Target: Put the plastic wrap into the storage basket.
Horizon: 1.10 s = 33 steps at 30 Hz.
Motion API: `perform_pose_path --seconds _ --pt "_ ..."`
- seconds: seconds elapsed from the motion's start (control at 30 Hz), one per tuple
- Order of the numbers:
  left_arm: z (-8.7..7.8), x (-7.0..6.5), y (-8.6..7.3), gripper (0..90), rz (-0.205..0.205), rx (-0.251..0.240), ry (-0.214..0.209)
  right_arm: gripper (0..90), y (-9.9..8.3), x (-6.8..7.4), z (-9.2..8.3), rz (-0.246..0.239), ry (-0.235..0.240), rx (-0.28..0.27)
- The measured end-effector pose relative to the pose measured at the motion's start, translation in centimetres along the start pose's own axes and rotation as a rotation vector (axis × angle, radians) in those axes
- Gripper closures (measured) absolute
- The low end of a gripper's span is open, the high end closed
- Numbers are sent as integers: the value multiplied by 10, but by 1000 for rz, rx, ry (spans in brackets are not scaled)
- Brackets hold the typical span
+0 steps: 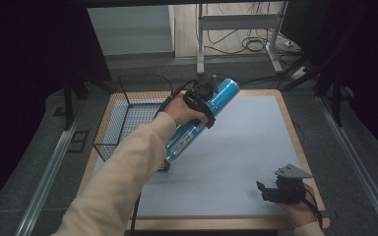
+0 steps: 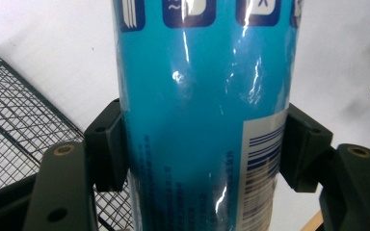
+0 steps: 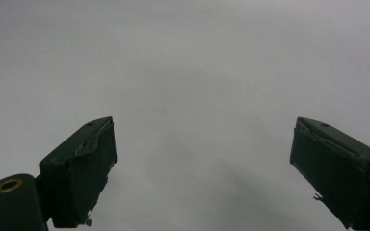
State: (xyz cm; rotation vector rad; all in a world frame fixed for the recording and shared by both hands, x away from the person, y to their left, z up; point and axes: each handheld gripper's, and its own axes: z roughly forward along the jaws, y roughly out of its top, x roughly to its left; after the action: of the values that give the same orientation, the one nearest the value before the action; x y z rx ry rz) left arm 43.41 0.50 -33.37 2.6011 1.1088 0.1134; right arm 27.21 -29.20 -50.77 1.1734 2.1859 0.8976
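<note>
I am seeing the left hand-held gripper (image 2: 204, 149) pinching a blue tube (image 2: 207, 96), one pad pressing on each side of its glossy wrap near the barcode. In the high view this hand-held gripper (image 1: 189, 129) is holding the blue tube (image 1: 224, 93) tilted above the bench (image 1: 246, 142), upper end pointing away from me, lower end hanging near the wire basket (image 1: 128, 118) at the bench's left edge. The right hand-held gripper (image 1: 262, 189) is resting low at the near right corner, well apart from the tube; its jaws are standing spread over bare grey surface, gripping nothing.
</note>
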Motion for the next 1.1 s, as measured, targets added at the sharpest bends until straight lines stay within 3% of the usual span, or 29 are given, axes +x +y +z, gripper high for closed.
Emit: perform_pose_path --seconds 0.43,0.87,1.1 --pt "-11 5 14 315 13 24 26 94 0 0 0 -1 -1 0" --pt "-4 37 30 315 -15 49 70 99 -2 -1 0 7 -7 0" --pt "-4 64 33 315 -56 53 97 99 -3 -1 0 8 -20 8"
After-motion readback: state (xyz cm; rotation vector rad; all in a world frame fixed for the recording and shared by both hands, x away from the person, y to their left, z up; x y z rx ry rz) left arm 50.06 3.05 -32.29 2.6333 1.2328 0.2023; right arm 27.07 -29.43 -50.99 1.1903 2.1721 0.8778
